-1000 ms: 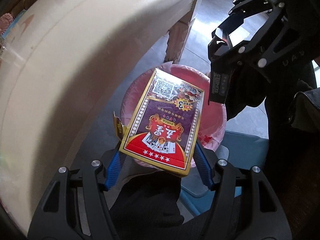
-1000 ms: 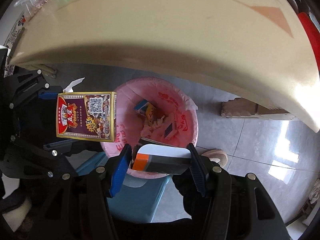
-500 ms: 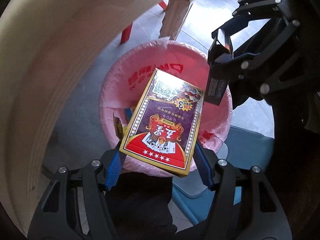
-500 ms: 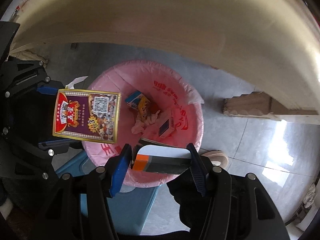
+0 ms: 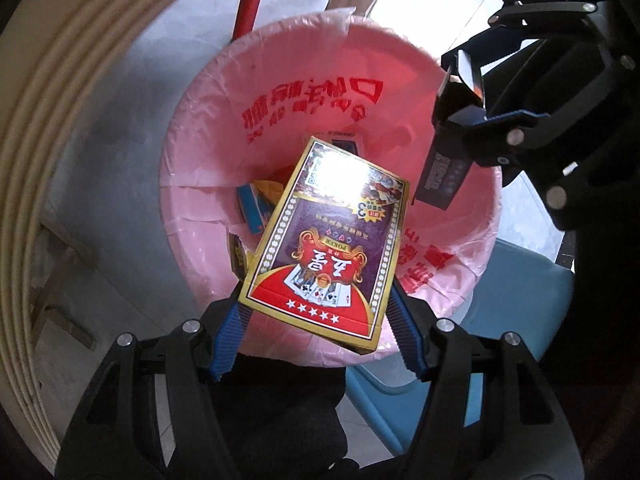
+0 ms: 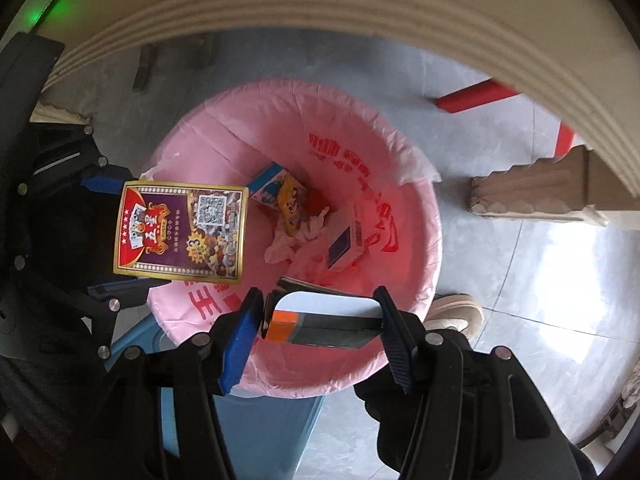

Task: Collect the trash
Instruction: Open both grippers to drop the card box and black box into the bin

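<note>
1. Left tool: black skeletal frame, silver round screws, blue ribbed fingers.
2. Right tool: same black frame, blue ribbed pads.
3. Black gloves worn on both hands.

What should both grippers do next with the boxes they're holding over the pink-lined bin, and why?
Probably open both sets of jaws and drop. The left gripper grips the playing-card box and the right gripper grips a small grey and orange box. Both point down over the pink-lined trash bin, which already holds other boxes and tissue.
</note>
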A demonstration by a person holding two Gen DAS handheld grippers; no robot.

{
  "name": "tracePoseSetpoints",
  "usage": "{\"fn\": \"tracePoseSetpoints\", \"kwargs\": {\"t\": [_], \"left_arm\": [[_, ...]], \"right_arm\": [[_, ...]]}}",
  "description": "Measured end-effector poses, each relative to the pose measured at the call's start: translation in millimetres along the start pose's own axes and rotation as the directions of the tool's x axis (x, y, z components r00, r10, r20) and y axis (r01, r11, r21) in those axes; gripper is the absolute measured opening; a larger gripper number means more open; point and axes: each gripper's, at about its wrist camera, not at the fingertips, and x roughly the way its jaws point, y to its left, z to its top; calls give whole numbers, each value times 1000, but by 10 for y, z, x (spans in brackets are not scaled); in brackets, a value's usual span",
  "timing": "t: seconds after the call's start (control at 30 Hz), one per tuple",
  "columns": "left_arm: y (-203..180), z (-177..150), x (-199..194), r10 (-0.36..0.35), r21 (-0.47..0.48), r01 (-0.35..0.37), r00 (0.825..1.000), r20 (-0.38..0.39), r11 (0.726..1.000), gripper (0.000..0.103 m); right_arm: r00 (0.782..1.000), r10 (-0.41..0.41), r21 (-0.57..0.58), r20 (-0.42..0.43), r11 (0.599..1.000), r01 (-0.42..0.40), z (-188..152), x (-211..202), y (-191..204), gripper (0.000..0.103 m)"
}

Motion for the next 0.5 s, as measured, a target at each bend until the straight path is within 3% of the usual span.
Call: {"fn": "tracePoseSetpoints", "kwargs": {"t": [0.43,0.5], "left_arm": [[-29,187,336,5,0,-5,998,-56,1000,64],[-57,203,365,19,12,-18,997,-74,1000,68]], "right_arm": [[1000,25,5,-11,1000,-25,40,215,-96,56],[1000,17,-4,-2,1000,-17,41,214,-102,59]]}}
